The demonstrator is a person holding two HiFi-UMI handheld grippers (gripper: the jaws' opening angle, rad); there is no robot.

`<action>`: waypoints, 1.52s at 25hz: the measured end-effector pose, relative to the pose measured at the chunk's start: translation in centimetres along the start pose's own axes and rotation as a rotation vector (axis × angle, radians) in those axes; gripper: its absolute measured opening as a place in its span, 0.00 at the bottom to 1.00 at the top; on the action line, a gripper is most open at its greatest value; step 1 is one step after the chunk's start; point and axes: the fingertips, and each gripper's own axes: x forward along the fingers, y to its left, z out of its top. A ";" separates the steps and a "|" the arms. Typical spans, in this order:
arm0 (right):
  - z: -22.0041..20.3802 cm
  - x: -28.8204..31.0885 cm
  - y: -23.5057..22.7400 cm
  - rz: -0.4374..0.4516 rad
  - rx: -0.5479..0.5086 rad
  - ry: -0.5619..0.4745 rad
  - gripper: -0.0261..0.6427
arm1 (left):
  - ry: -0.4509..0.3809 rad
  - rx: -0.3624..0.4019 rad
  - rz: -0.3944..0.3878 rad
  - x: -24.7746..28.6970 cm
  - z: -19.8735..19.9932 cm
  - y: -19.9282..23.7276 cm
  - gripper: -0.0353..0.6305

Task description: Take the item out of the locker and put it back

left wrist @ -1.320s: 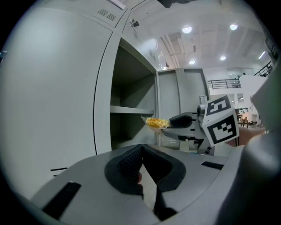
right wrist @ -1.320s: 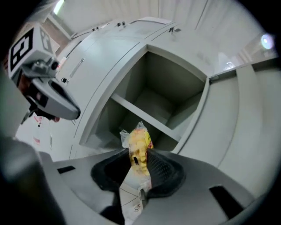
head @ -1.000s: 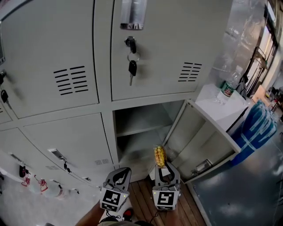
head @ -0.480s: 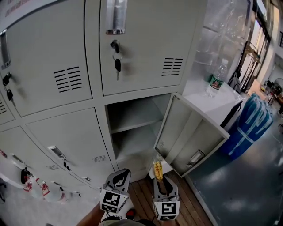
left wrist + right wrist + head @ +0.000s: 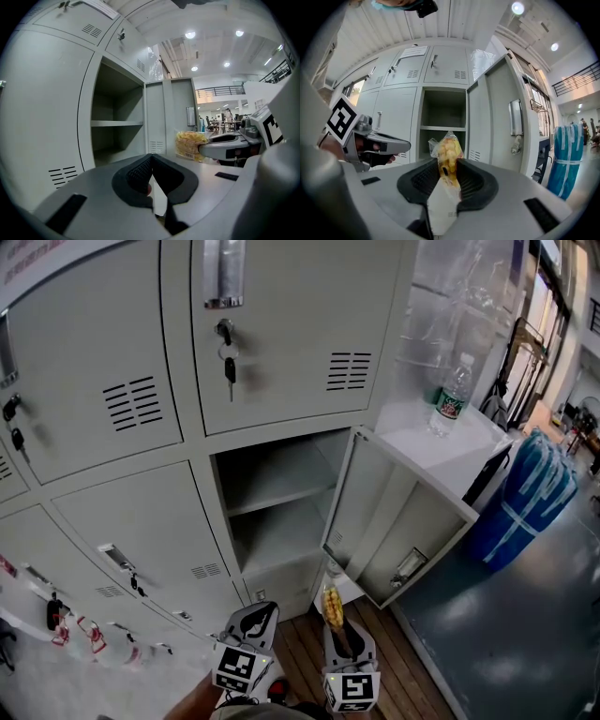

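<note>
A clear bag of yellow snacks (image 5: pixel 333 607) (image 5: pixel 446 154) is pinched between the pads of my right gripper (image 5: pixel 337 632) (image 5: pixel 447 172), which is shut on it. The bag also appears in the left gripper view (image 5: pixel 190 145), out in front of the open locker (image 5: pixel 277 512) (image 5: pixel 443 124). The locker has one shelf (image 5: pixel 267 495), and both its levels look bare. Its door (image 5: pixel 398 521) swings out to the right. My left gripper (image 5: pixel 255 622) (image 5: pixel 151 177) hangs beside the right one, shut with nothing between its pads.
Closed grey lockers surround the open one; keys (image 5: pixel 228 357) hang from the door above. A water bottle (image 5: pixel 450 395) stands on a white surface at right, next to a blue wrapped bundle (image 5: pixel 520 498). Wooden flooring (image 5: pixel 305 662) lies below the grippers.
The view has shifted so the lockers sit further left and lower. Both grippers and the snack bag have drawn back a little from the open locker. The grip is unchanged.
</note>
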 end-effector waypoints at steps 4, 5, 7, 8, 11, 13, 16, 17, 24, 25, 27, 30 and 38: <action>-0.1 -0.1 -0.2 0.005 -0.002 0.001 0.21 | 0.000 0.012 0.003 0.1 0.2 -0.3 0.09; -0.1 -0.1 -0.2 0.007 0.000 0.001 0.21 | 0.000 0.014 0.004 0.1 0.3 -0.3 0.09; -0.2 -0.1 -0.2 0.009 0.002 0.003 0.21 | 0.001 0.015 0.010 0.1 0.3 -0.3 0.09; -0.2 -0.1 -0.2 0.011 0.003 0.003 0.21 | 0.001 0.016 0.013 0.1 0.3 -0.3 0.09; 0.0 0.1 -0.2 0.017 0.003 -0.004 0.21 | -0.004 0.014 0.029 0.1 0.5 0.0 0.09; 0.1 0.1 -0.2 0.017 0.003 -0.007 0.21 | -0.006 0.014 0.040 0.1 0.5 0.2 0.09; 0.3 0.2 -0.2 0.015 0.000 -0.009 0.21 | -0.008 0.013 0.041 0.1 0.6 0.3 0.09; 0.3 0.2 -0.3 0.014 0.000 -0.009 0.21 | -0.008 0.014 0.040 0.1 0.6 0.3 0.09; 0.4 0.4 0.0 0.017 0.001 -0.016 0.21 | -0.013 0.023 0.038 0.1 0.9 0.4 0.09; 0.5 0.6 0.1 0.021 -0.003 -0.018 0.21 | -0.013 0.024 0.039 0.1 0.9 0.5 0.09; 0.8 1.0 0.5 0.033 -0.018 -0.025 0.21 | -0.014 0.026 0.044 0.0 0.9 0.8 0.09; 2.0 1.9 1.3 0.055 -0.052 -0.046 0.21 | -0.020 0.024 0.060 -0.2 1.0 1.5 0.09; 8.0 5.2 3.8 0.087 -0.234 -0.155 0.21 | -0.025 0.009 0.109 -1.5 0.8 3.7 0.09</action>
